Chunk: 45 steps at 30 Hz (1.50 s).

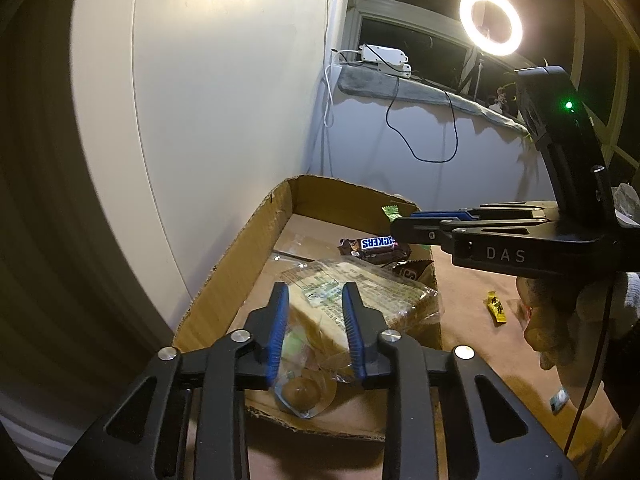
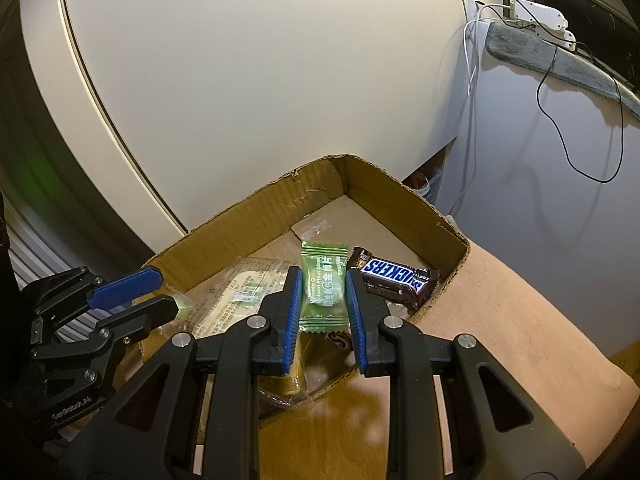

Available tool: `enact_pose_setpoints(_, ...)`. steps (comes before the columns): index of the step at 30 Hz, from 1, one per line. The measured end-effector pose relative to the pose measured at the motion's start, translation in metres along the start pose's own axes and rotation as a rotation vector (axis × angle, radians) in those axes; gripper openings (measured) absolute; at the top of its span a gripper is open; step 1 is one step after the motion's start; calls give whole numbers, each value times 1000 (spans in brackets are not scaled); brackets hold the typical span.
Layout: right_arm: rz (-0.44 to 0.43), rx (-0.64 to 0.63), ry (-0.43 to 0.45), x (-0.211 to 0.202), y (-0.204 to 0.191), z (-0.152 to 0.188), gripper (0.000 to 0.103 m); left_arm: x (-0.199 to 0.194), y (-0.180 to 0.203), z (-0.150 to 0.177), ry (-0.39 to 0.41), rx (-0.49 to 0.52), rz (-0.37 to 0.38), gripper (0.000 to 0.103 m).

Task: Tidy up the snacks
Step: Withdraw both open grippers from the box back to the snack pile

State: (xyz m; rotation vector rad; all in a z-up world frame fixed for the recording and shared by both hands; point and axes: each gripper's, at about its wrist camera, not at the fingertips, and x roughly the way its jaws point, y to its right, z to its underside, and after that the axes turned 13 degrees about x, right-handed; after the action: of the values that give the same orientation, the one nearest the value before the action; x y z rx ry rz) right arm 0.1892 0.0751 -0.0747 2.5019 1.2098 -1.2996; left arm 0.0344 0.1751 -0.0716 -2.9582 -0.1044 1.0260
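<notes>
Left wrist view: the left gripper [image 1: 316, 322] hangs over the near end of a shallow cardboard box [image 1: 240, 240] that sits on a tan surface [image 1: 480, 300]. Its blue-padded fingers [image 1: 278, 332] are spread, with a clear-wrapped sandwich pack [image 1: 360, 300] showing between and beyond them; whether the pads touch the wrap cannot be told. The pack lies flat in the box, its long axis running from the near left toward the far right. Farther in, a Snickers bar [image 1: 376, 246] lies across the box, long axis left to right, its label upside down from here. The right gripper [image 1: 404, 222] reaches in from the right, level, fingers pointing left over the far part of the box, with a green corner of wrapper [image 1: 391, 212] just past its tip. A small yellow wrapped candy [image 1: 496, 308] lies on the tan surface to the right, well apart from the box. A ring light [image 1: 491, 21] glows at the far right.

Right wrist view: the right gripper [image 2: 323, 300] pinches a green candy packet [image 2: 323, 284] between its pads, above the box [image 2: 400, 196]. The packet's long axis points away from the camera, along the fingers, print running lengthwise. Just right of it, the Snickers bar [image 2: 396, 276] lies on the box floor, angled slightly toward the near right. The left gripper [image 2: 160, 292] enters from the left, jaws apart, over the sandwich pack [image 2: 232, 292].
</notes>
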Motion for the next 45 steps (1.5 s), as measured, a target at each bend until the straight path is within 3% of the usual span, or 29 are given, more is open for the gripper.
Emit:
enact_pose_setpoints(2, 1, -2, -1, 0, 0, 0, 24, 0, 0, 0, 0, 0, -3, 31)
enact_pose_setpoints(4, 6, -3, 2, -1, 0, 0, 35, -1, 0, -1, 2, 1, -6, 35)
enact_pose_setpoints(5, 7, -4, 6, -1, -1, 0, 48, -1, 0, -1, 3, 1, -7, 37)
enact_pose_setpoints(7, 13, -9, 24, -5, -2, 0, 61, -2, 1, -1, 4, 4, -8, 38)
enact_pose_setpoints(11, 19, -19, 35, -10, -4, 0, 63, -3, 2, -2, 8, 6, -11, 44)
enact_pose_setpoints(15, 28, -27, 44, -16, -5, 1, 75, -7, 4, -3, 14, 14, -11, 44)
enact_pose_setpoints(32, 73, -16, 99, -65, 6, 21, 76, -37, 39, -6, 58, 69, -13, 48)
enact_pose_setpoints(42, 126, 1, 144, -113, 32, 49, 76, -54, 85, -11, 85, 141, 17, 52)
enact_pose_setpoints(45, 151, 13, 165, -130, 46, 60, 94, -57, 102, -11, 90, 165, 34, 52)
